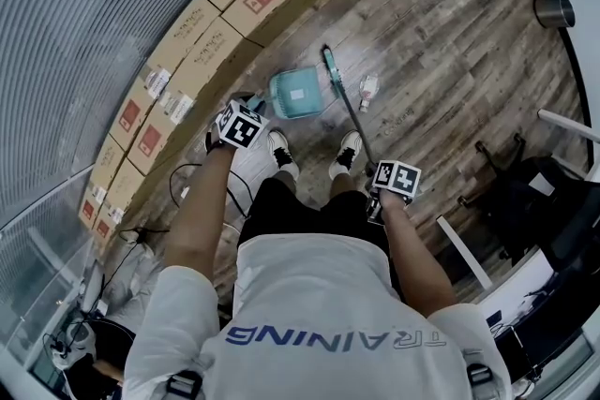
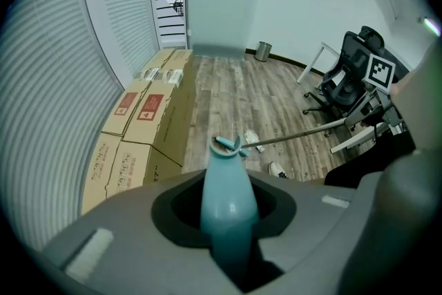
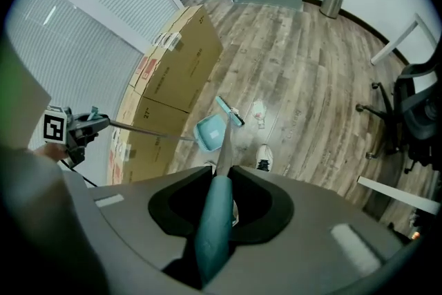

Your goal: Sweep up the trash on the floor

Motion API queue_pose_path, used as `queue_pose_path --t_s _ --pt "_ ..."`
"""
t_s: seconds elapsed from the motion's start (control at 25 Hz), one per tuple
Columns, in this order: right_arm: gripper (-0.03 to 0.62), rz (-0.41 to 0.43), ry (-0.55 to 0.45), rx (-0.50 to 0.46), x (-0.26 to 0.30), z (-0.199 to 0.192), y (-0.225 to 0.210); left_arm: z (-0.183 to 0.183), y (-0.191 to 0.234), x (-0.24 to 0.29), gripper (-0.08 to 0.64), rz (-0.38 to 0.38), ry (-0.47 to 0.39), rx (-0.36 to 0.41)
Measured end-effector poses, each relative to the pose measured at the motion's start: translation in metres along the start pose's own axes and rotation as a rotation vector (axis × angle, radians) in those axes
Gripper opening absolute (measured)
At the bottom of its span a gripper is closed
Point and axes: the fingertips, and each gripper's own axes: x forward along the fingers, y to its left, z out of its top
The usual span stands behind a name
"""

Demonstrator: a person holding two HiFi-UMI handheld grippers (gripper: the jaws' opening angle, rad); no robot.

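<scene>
I stand over a teal dustpan (image 1: 298,94) on the wood floor. My left gripper (image 1: 240,127) is shut on its long handle, whose teal grip (image 2: 228,204) sits between the jaws (image 2: 228,221). My right gripper (image 1: 395,185) is shut on the broom handle (image 3: 213,231), and its pole runs down to the teal broom head (image 1: 330,66) at the dustpan's right edge. A crumpled white piece of trash (image 1: 368,89) lies just right of the broom head. In the right gripper view the dustpan (image 3: 210,131), broom head (image 3: 230,110) and trash (image 3: 259,114) lie close together.
Cardboard boxes (image 1: 192,33) line the wall at left. A metal bin (image 1: 555,11) stands at the far right corner. A black office chair (image 1: 525,192) and white desk legs (image 1: 461,250) are at right. Cables (image 1: 183,183) run over the floor behind my left shoe (image 1: 279,150).
</scene>
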Motion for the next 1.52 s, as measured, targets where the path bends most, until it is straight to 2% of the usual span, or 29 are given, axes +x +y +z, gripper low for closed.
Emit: queue_pose_path --t_s 0.08,0.28,0.44,0.64,0.8,1.04,1.24,1.4,1.52 --pt "0.109 0.059 0.035 0.006 0.004 -0.006 0.013 0.000 0.000 0.001 0.094 0.003 0.002 0.001" --pt "0.109 0.147 0.109 -0.070 0.012 -0.020 0.049 0.000 0.000 0.002 0.092 0.007 0.006 0.004" --pt "0.109 0.230 0.158 -0.031 0.010 -0.030 0.069 -0.001 -0.001 0.001 0.092 0.011 0.007 0.004" --pt "0.109 0.217 0.142 -0.063 0.003 -0.031 0.067 -0.001 -0.001 0.001 0.092 0.013 0.005 0.002" --pt "0.109 0.210 0.094 0.016 -0.009 -0.022 0.037 0.000 -0.001 0.003 0.092 0.010 0.004 0.008" --pt "0.109 0.120 -0.047 0.103 -0.047 0.009 -0.034 -0.003 -0.001 0.001 0.092 0.012 0.003 0.005" --pt "0.109 0.003 -0.160 0.232 -0.066 0.035 -0.103 -0.004 -0.002 0.000 0.091 0.011 -0.002 0.003" --pt "0.109 -0.127 -0.179 0.263 -0.066 0.044 -0.145 -0.004 -0.003 0.000 0.092 0.013 -0.005 0.001" --pt "0.109 -0.186 -0.134 0.253 -0.050 0.041 -0.160 -0.005 -0.003 0.000 0.091 0.015 -0.006 -0.001"
